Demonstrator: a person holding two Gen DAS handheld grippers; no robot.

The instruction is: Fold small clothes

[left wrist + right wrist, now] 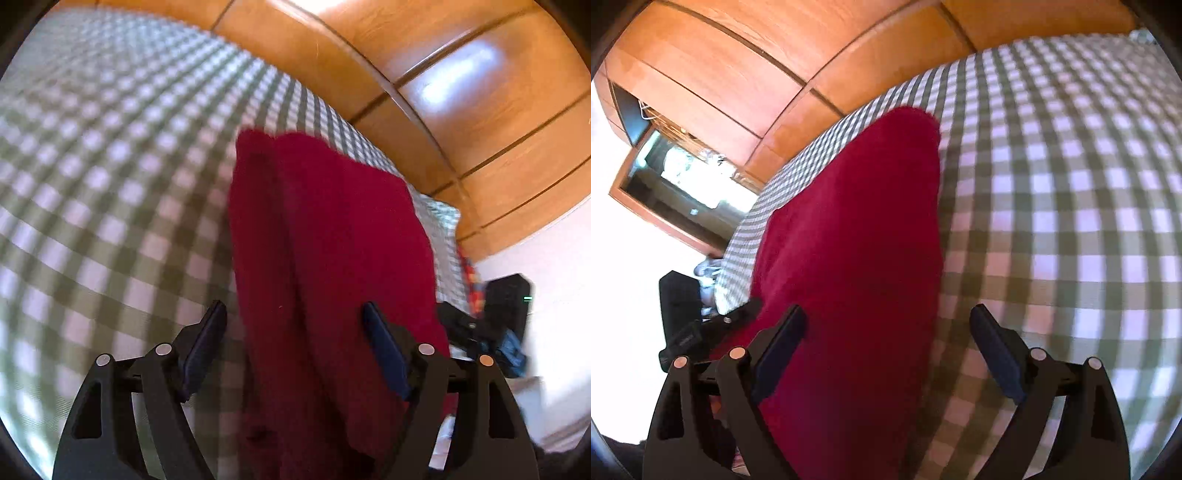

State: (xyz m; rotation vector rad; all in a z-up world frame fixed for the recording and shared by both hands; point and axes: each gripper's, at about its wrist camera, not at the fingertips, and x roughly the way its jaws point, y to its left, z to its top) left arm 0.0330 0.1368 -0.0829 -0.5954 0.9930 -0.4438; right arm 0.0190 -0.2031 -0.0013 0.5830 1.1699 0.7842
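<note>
**Crimson garment lies lengthwise between two open claws**

Black fingers of the left claw (293, 319) stand wide apart, and the red cloth runs up between them without either dark pad (207, 343) pressing on it; nothing is gripped. The right claw (888, 323) is likewise spread wide, with the same cloth lying between its fingers, nearer the left-hand pad (781, 341) in that view, and it holds nothing either.

Outward from both claws stretches the red garment (325, 236), a soft, fuzzy-looking piece that seems already doubled over, though motion blur hides its seams and I cannot tell what kind of clothing it is. Its long axis runs straight away from each claw, from the near edge of the bed toward the far edge by the wardrobe. In the left wrist view the cloth sits centre to right of the claw; in the right wrist view it sits centre to left (849, 229). So the garment lies between the two hands, each about equally near its closest end, and the other claw shows dimly at the cloth's far side in each view.

My judgement is that the coming move depends on that shared axis: both claws would take the near end and carry it along the length.

Count: one red garment, two claws, one checked bedspread (110, 166), one wooden wardrobe front (461, 92).
</note>
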